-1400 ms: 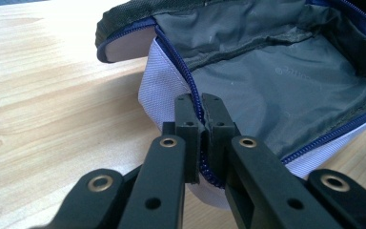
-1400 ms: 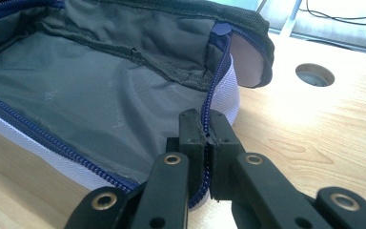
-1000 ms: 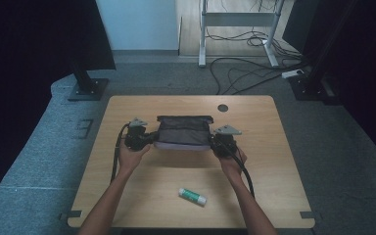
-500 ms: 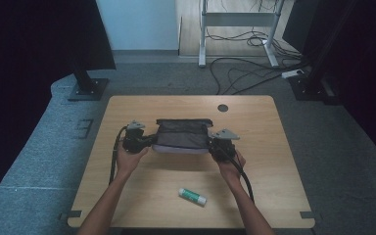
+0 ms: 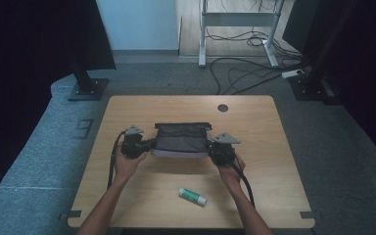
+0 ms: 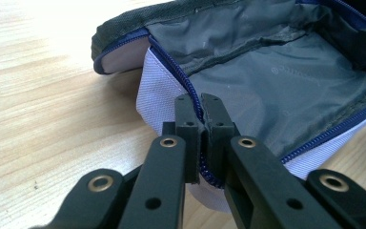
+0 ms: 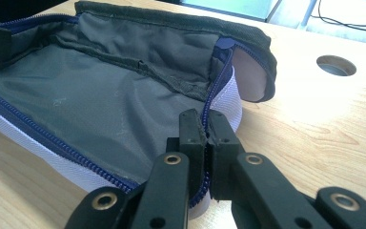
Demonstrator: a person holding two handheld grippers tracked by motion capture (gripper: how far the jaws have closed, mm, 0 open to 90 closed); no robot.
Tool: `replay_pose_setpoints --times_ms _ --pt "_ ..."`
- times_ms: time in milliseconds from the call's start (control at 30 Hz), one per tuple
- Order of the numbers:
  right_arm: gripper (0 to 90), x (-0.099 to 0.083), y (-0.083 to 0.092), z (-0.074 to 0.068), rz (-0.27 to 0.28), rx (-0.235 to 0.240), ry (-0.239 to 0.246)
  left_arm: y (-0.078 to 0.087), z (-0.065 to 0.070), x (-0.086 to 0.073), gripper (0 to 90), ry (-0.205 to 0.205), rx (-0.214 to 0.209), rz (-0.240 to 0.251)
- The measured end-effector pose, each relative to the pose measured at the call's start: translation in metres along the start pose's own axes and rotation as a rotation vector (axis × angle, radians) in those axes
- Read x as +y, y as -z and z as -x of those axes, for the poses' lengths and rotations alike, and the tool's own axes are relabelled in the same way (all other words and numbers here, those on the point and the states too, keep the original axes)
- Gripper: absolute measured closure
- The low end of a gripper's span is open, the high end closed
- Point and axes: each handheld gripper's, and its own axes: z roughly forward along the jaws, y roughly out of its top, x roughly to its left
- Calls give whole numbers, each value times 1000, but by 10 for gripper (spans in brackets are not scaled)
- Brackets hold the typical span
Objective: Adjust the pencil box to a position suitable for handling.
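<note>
An open zip pouch (image 5: pixel 182 139), white outside with grey lining and a blue zipper, lies mid-table between both hands. My left gripper (image 5: pixel 150 144) pinches its left end; in the left gripper view the jaws are shut (image 6: pixel 203 102) on the zipper edge of the pouch (image 6: pixel 276 90). My right gripper (image 5: pixel 210 147) clamps the right end; in the right gripper view the black jaws (image 7: pixel 205 119) are closed on the blue zipper rim of the pouch (image 7: pixel 100 109). The pouch mouth gapes open, its inside looks empty.
A white and green tube (image 5: pixel 193 196) lies on the wooden table (image 5: pixel 274 186) near the front edge, between my forearms. A round cable hole (image 5: pixel 223 107) sits at the table's back right. Cables and stands cover the floor beyond.
</note>
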Motion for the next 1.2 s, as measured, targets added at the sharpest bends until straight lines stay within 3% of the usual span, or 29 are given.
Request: replay_pose_setpoints --times_ms 633,1200 --pt "860 -22 10 -9 -11 19 14 4 9 -22 873 -16 -21 -7" --pt "852 -45 -1 -5 -95 20 7 -17 10 -41 855 -2 -26 -77"
